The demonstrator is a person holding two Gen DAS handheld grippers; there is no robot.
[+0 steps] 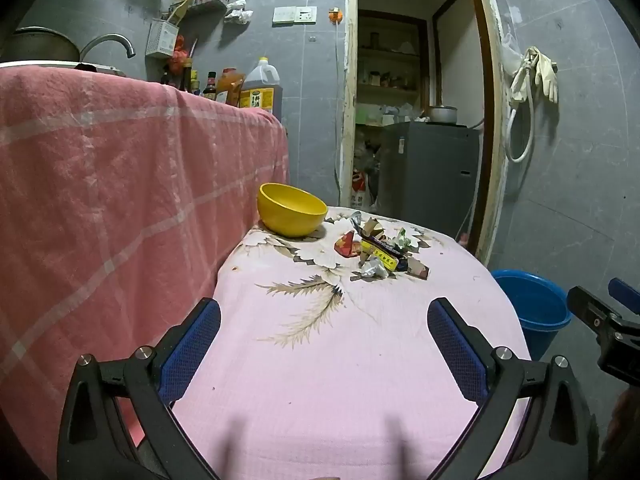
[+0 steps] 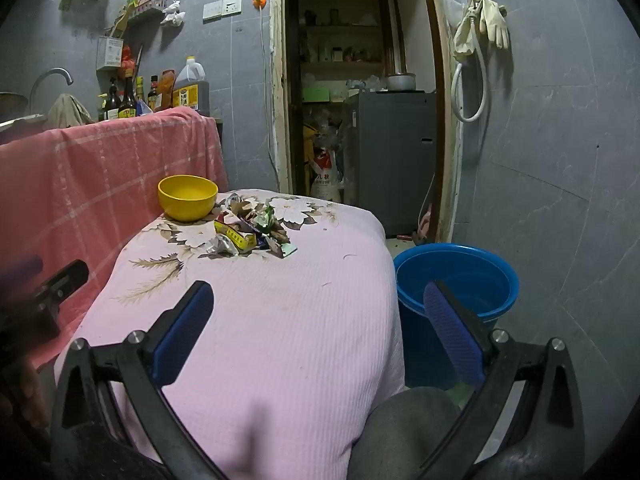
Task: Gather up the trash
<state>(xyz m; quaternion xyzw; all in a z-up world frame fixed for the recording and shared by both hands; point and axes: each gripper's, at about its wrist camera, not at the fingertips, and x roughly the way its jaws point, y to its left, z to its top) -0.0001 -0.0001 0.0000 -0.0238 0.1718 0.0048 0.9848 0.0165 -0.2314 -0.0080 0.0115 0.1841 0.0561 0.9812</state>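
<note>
A heap of crumpled wrappers and paper scraps (image 1: pixel 378 250) (image 2: pixel 252 232) lies on the far part of a small table covered with a pink flowered cloth (image 1: pixel 320 360) (image 2: pixel 280 328). A yellow bowl (image 1: pixel 291 209) (image 2: pixel 187 197) stands upright just left of the heap. My left gripper (image 1: pixel 324 312) hovers open over the near part of the cloth, well short of the trash, nothing between its blue pads. My right gripper (image 2: pixel 320 296) is open too, near the table's right edge, its right finger in front of a blue bucket (image 2: pixel 456 280) (image 1: pixel 534 308) on the floor.
A counter draped in a red checked cloth (image 1: pixel 120 200) (image 2: pixel 100 168) rises left of the table, with bottles and a tap on top. A doorway behind shows a grey appliance (image 2: pixel 390 152). A hose and gloves hang on the right wall. A knee (image 2: pixel 404 432) shows below.
</note>
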